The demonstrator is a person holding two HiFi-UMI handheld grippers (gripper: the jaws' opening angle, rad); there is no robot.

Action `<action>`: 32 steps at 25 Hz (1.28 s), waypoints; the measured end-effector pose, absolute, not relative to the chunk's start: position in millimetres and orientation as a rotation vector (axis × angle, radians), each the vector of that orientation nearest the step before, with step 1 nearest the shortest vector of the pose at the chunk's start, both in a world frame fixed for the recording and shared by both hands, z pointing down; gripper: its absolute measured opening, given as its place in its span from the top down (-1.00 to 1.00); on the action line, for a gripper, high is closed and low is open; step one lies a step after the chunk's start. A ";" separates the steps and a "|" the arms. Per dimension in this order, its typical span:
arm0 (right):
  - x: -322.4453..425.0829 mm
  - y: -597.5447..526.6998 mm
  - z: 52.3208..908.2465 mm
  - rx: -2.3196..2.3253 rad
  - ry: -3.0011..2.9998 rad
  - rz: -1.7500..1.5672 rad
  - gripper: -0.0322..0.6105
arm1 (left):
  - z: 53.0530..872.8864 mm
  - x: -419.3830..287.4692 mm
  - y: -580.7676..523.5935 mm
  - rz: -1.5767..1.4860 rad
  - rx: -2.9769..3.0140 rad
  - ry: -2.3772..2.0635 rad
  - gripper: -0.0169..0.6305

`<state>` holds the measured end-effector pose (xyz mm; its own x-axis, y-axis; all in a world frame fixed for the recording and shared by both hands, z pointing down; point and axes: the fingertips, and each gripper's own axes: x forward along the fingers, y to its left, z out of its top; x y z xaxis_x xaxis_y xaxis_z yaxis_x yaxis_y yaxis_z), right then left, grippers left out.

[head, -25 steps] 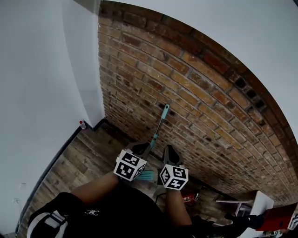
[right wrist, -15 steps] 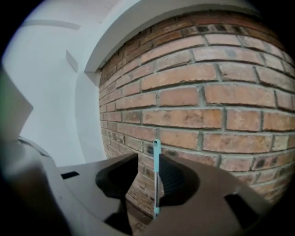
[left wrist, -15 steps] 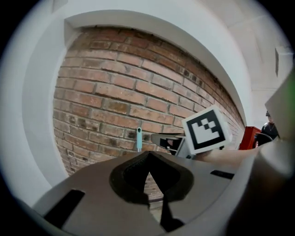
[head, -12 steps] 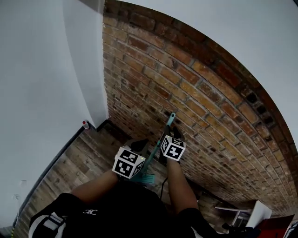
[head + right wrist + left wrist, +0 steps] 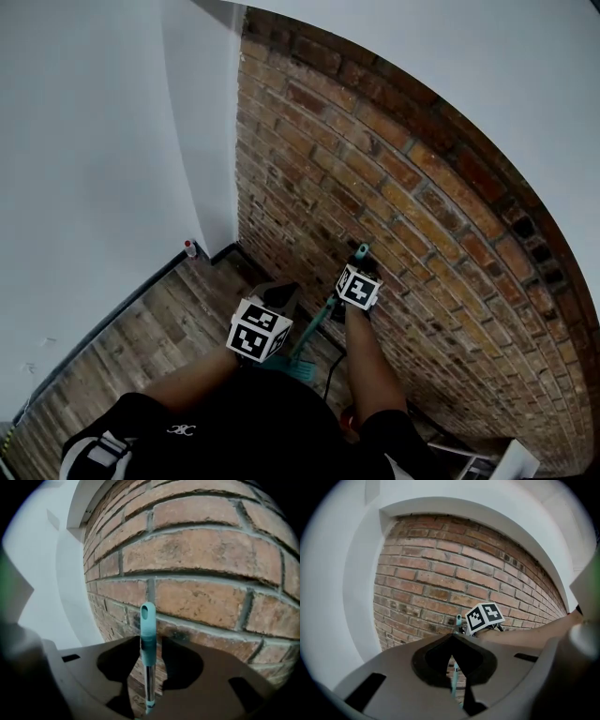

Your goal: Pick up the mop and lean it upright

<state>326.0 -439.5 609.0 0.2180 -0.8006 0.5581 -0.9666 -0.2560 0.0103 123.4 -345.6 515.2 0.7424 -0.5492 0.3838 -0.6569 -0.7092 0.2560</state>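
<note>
The mop stands nearly upright with its teal grip (image 5: 361, 251) at the brick wall (image 5: 403, 187), and its teal head (image 5: 295, 366) rests on the floor. My right gripper (image 5: 354, 268) is up at the handle's top. Its jaws have just been opening. The teal grip (image 5: 147, 630) stands between them with a gap on each side of my right gripper (image 5: 151, 641). Lower down, my left gripper (image 5: 296, 307) is shut around the shaft (image 5: 453, 684), seen through the slit of my left gripper (image 5: 451, 639). The right gripper's marker cube (image 5: 484, 617) shows beyond.
A white wall (image 5: 112, 169) meets the brick wall at a corner on the left. A small red-capped bottle (image 5: 190, 248) stands by the baseboard on the wooden floor (image 5: 141, 347). A black cable (image 5: 328, 375) trails below the mop head. White furniture (image 5: 517, 459) sits at the lower right.
My right gripper has moved from low beside the left one up along the mop toward the wall, reaching the handle's top. The left gripper has shifted only a little.
</note>
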 end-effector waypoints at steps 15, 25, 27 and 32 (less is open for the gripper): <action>331.8 -400.8 596.1 2.107 -1.763 0.555 0.56 | 527.0 127.7 -330.0 0.422 2.512 -0.943 0.97; 310.6 -332.8 578.2 2.068 -1.910 0.523 0.56 | 529.5 162.2 -318.5 0.434 2.521 -0.894 0.97; 302.9 -313.9 573.8 2.052 -1.936 0.516 0.56 | 531.8 165.8 -316.0 0.438 2.515 -0.894 0.97; 295.7 -273.6 564.7 2.072 -1.955 0.478 0.56 | 538.1 174.0 -309.9 0.455 2.509 -0.878 0.97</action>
